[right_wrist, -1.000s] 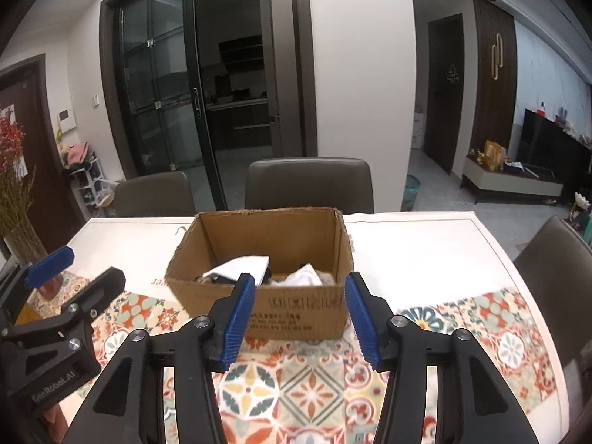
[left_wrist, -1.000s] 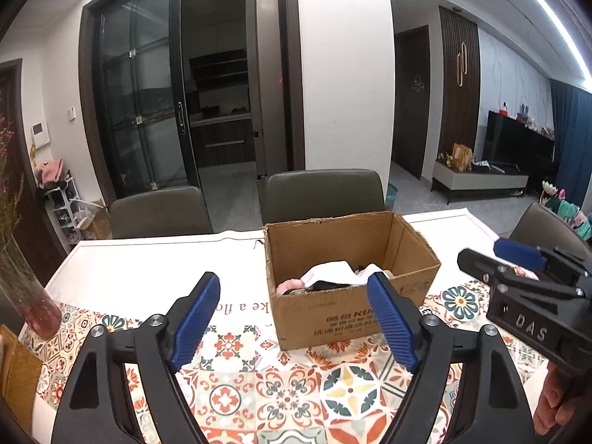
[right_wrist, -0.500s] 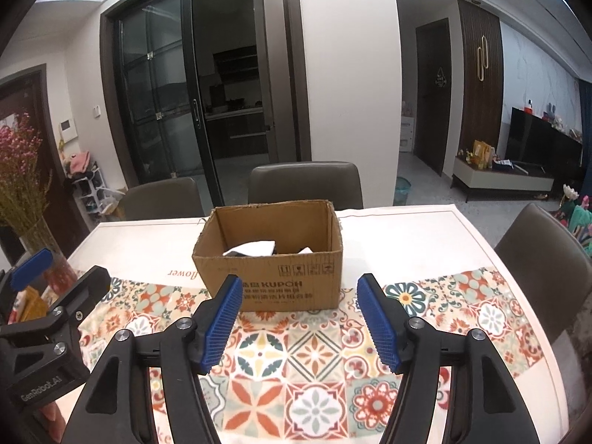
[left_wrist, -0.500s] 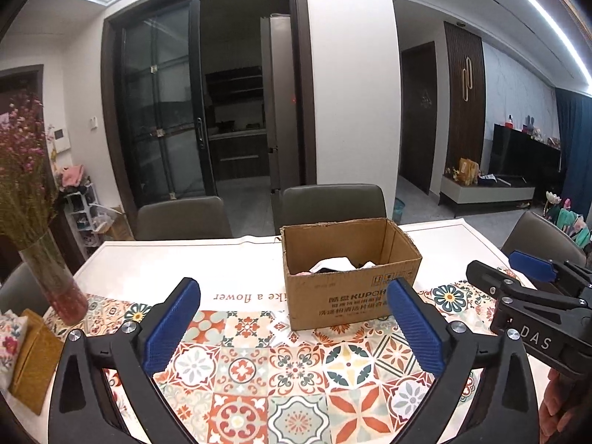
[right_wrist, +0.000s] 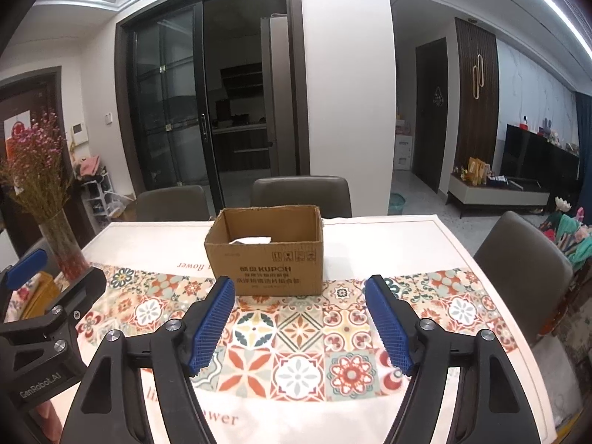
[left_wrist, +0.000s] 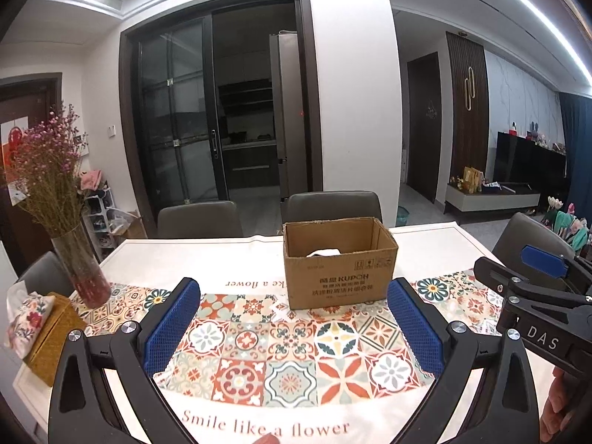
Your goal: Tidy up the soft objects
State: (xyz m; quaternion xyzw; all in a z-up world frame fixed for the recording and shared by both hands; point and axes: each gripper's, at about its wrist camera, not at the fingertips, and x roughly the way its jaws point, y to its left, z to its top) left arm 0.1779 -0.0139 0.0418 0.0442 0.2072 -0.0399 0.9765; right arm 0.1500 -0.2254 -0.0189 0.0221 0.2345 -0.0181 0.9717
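both tongs, left tongs [left_wrist: 294, 298] and right tongs [right_wrist: 299, 294], have pulled back from the cardboard box [left_wrist: 338, 264] on the worktop [left_wrist: 185, 255]; you hold them wide open, empty. white cloth [left_wrist: 323, 252] lies inside the box, so the tidying looks finished.

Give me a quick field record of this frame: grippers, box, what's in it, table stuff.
left hand-held gripper: open, empty, above the tablecloth, short of the box
right hand-held gripper: open, empty, also short of the box
cardboard box: upright, top open, on the tablecloth
box contents: a white cloth shows over the rim; the rest is hidden
vase of dried flowers: left edge of table
tissue box: near left corner
loose soft items on table: none visible
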